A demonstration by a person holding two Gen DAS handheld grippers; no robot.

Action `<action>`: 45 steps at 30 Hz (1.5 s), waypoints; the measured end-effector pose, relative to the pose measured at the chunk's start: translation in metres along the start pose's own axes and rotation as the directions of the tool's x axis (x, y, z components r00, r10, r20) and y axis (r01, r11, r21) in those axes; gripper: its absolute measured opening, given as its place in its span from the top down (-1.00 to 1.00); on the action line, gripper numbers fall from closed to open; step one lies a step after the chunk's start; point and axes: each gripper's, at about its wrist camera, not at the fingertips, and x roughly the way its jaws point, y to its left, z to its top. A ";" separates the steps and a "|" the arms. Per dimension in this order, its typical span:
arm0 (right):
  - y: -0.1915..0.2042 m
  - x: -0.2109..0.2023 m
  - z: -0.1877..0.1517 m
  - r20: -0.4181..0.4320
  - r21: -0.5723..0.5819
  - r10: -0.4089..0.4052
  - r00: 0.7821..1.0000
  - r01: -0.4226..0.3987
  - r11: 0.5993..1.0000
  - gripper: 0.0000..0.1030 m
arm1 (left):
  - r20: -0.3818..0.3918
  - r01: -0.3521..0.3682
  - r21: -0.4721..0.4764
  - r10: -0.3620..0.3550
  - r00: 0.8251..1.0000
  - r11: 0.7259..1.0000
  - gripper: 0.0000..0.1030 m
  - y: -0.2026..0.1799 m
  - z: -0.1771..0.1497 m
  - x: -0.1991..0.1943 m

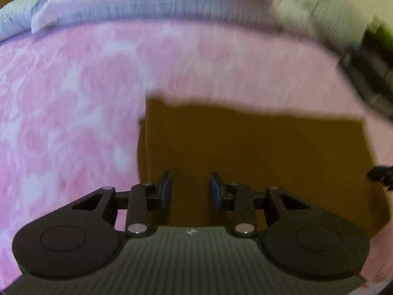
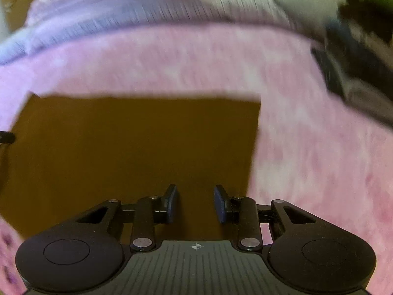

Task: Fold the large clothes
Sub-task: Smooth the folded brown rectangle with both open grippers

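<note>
Pink-and-white mottled fleece bedcover (image 1: 73, 103) with a flat, folded mustard-brown cloth garment (image 1: 258, 152) lying on it.
Left gripper (image 1: 190, 190) and right gripper (image 2: 195, 202) hover over the garment's near part, jaws released, nothing between them; lilac pillows (image 1: 147, 7) lie beyond the garment.

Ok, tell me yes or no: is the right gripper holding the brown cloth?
No. The right gripper is open above the brown cloth, nothing between its pads.
</note>
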 end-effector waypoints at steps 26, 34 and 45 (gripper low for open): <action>0.040 -0.069 -0.015 -0.268 0.084 0.120 0.956 -0.101 0.991 -0.24 | -0.361 -0.118 0.021 0.118 0.925 0.993 -0.21 -0.111 -0.032 -0.047; 0.031 -0.077 -0.018 -0.268 0.095 0.128 0.955 -0.106 0.990 -0.24 | -0.366 -0.125 0.042 0.131 0.921 0.991 -0.21 -0.122 -0.038 -0.057; -0.022 -0.067 -0.010 -0.134 0.213 0.144 0.981 -0.114 0.971 -0.24 | -0.284 -0.137 0.032 0.140 0.949 0.990 -0.20 -0.106 -0.029 -0.065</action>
